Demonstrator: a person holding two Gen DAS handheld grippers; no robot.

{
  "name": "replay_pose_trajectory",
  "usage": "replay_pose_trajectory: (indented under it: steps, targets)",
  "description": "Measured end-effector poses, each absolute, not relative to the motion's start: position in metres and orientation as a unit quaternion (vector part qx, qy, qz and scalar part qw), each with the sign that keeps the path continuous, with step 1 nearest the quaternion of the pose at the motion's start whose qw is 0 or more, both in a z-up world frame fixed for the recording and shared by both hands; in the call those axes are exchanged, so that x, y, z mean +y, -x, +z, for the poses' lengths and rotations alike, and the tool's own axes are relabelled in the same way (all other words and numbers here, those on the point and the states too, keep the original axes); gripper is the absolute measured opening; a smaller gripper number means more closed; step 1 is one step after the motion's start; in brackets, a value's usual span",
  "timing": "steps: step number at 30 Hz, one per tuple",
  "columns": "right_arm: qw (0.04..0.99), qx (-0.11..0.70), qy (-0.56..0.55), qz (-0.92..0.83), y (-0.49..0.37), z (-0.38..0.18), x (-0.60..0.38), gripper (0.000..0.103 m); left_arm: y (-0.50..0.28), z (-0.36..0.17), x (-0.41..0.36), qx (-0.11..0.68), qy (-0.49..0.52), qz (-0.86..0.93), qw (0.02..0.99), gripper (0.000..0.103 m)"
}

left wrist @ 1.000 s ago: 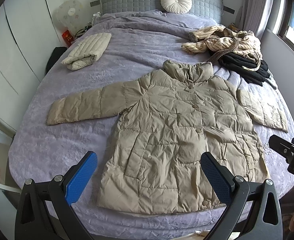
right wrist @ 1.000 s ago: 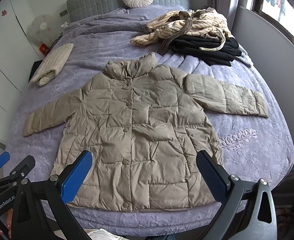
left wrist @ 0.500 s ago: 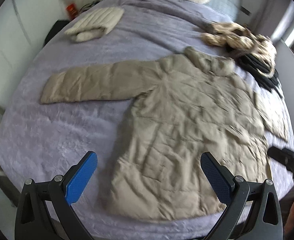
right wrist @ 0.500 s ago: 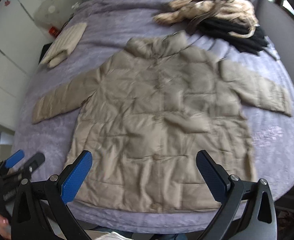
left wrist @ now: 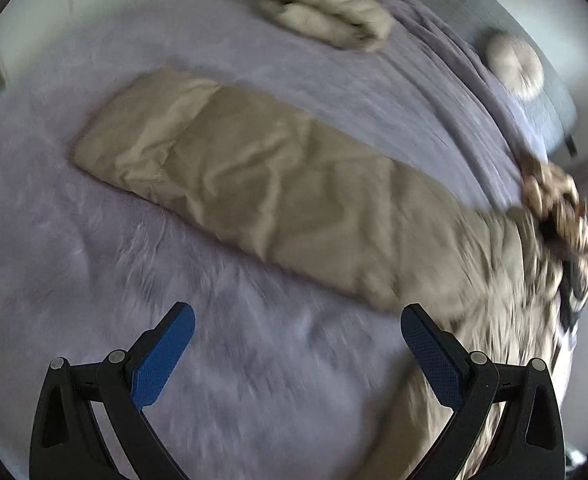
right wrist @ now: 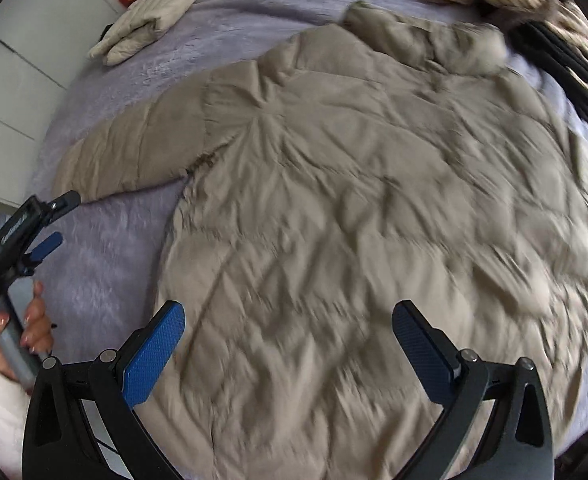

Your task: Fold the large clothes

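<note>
flanking coat (right wrist: 366,208): folded jacket (right wrist: 153,16), clothes pile (right wrist: 526,4); bedspread (left wrist: 273,380) bare

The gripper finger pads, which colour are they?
Blue pads, on black frames; clearest in the right wrist view.

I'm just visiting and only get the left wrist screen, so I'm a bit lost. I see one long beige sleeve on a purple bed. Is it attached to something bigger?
Observer: Yes. The right wrist view shows a whole beige puffer coat spread flat on the bed, with its collar at the far end.
Visitor: Is the other gripper holding it?
Observer: No. The right gripper is open over the coat's lower half and grips nothing.
Visitor: Who carries my camera?
Observer: A hand holds the left gripper by its handle, close to the cuff end of the sleeve.
</note>
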State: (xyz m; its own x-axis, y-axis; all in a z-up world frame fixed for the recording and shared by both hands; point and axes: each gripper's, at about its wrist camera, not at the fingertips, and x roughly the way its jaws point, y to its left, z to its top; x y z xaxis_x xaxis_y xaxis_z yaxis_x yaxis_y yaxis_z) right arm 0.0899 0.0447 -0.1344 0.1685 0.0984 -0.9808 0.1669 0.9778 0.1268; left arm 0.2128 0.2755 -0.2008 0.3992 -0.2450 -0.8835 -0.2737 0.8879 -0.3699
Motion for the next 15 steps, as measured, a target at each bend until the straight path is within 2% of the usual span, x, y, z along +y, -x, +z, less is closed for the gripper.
replay_pose_trajectory:
  steps: [2,4,6,7,8,13,15]
  targets:
    - [0.765,0.636,-0.103,-0.015,-0.107,-0.145,0.049,0.102,-0.229,-0.222,0.29,0.547,0.262,0.01,0.795,0.103]
    - [0.77,0.628,-0.113,-0.007,-0.123,-0.155,0.053,0.096,-0.243,-0.241,0.3,0.547,0.279,0.013,0.789,0.103]
    - [0.773,0.622,-0.124,0.007,-0.14,-0.164,0.056,0.069,-0.252,-0.25,0.306,0.543,0.289,0.019,0.788,0.103]
    - [0.773,0.62,-0.134,0.02,-0.147,-0.169,0.058,0.027,-0.257,-0.254,0.31,0.537,0.297,0.021,0.789,0.103]
    - [0.772,0.618,-0.144,0.031,-0.155,-0.174,0.059,0.002,-0.262,-0.256,0.313,0.532,0.304,0.023,0.79,0.103]
    - [0.805,0.578,-0.12,0.05,-0.193,-0.181,0.08,0.003,-0.278,-0.262,0.317,0.516,0.304,0.044,0.799,0.103]
    - [0.802,0.583,-0.119,0.06,-0.205,-0.191,0.089,0.003,-0.283,-0.261,0.32,0.511,0.294,0.069,0.805,0.097]
